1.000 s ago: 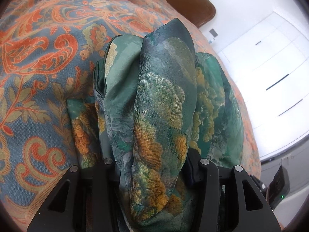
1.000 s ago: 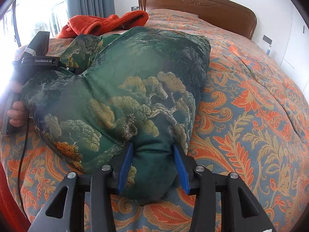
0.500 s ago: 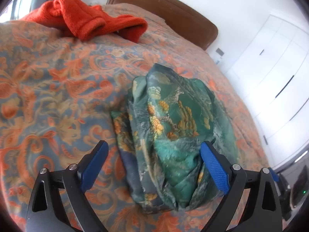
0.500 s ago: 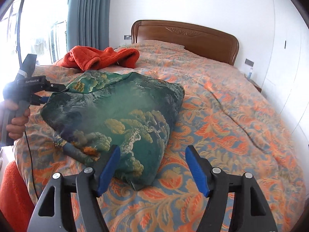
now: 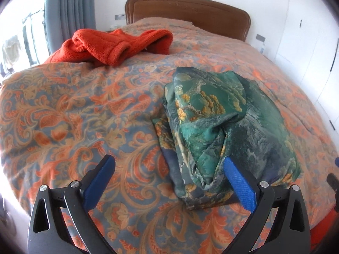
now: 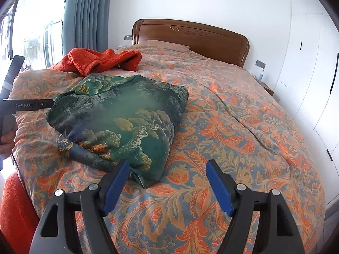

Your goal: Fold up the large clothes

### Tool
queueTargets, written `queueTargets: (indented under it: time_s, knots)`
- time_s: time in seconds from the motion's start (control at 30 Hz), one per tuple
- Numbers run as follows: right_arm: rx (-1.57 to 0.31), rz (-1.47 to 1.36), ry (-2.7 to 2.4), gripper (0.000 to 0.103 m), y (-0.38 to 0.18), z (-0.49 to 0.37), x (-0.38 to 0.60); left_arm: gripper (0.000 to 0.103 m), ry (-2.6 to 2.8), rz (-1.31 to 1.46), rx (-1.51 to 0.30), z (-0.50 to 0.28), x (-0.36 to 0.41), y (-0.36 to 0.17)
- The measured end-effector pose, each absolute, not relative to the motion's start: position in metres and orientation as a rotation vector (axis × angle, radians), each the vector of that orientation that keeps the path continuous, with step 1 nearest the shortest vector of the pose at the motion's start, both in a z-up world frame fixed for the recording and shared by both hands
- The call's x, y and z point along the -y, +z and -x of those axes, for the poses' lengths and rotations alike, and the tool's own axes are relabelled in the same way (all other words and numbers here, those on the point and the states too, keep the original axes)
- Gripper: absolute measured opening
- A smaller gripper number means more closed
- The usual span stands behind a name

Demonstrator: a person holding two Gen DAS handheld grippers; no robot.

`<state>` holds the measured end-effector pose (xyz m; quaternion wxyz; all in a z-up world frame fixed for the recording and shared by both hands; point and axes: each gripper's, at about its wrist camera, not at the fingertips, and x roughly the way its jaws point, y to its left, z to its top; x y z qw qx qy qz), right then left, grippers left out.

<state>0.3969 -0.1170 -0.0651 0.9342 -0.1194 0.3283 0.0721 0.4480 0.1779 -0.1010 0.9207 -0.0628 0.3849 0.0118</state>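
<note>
A green garment (image 5: 222, 116) printed with gold trees lies folded into a thick bundle on the bed. My left gripper (image 5: 168, 159) hovers above its near end. The jaws are opening wide, and the blue pads (image 5: 239, 186) touch no cloth. In the right wrist view the same bundle (image 6: 127, 114) lies ahead and to the left. My right gripper (image 6: 167, 163) is lifted off it; its jaws are also opening, with only bedspread showing between them. The left gripper's black body (image 6: 23, 105) and a hand (image 6: 6, 139) holding it show at the left edge.
An orange-red fleece garment (image 5: 114, 46) lies crumpled at the far left of the orange and blue paisley bedspread (image 6: 233, 127). The wooden headboard (image 6: 190, 36) closes the far end. White wardrobe doors (image 6: 307, 63) stand to the right, a curtain (image 6: 86, 17) to the left.
Both grippers let go of the green bundle, opened and drew back and up. The bundle settled flat on the bed. The left view swung round toward the headboard.
</note>
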Motion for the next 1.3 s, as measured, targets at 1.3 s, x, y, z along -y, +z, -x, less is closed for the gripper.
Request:
queueTargets:
  time_s: [1.3]
  knots:
    - [-0.629, 0.08, 0.315, 0.089, -0.056, -0.385, 0.12, 0.101, -0.435, 0.721, -0.982, -0.537, -0.232, -0.121]
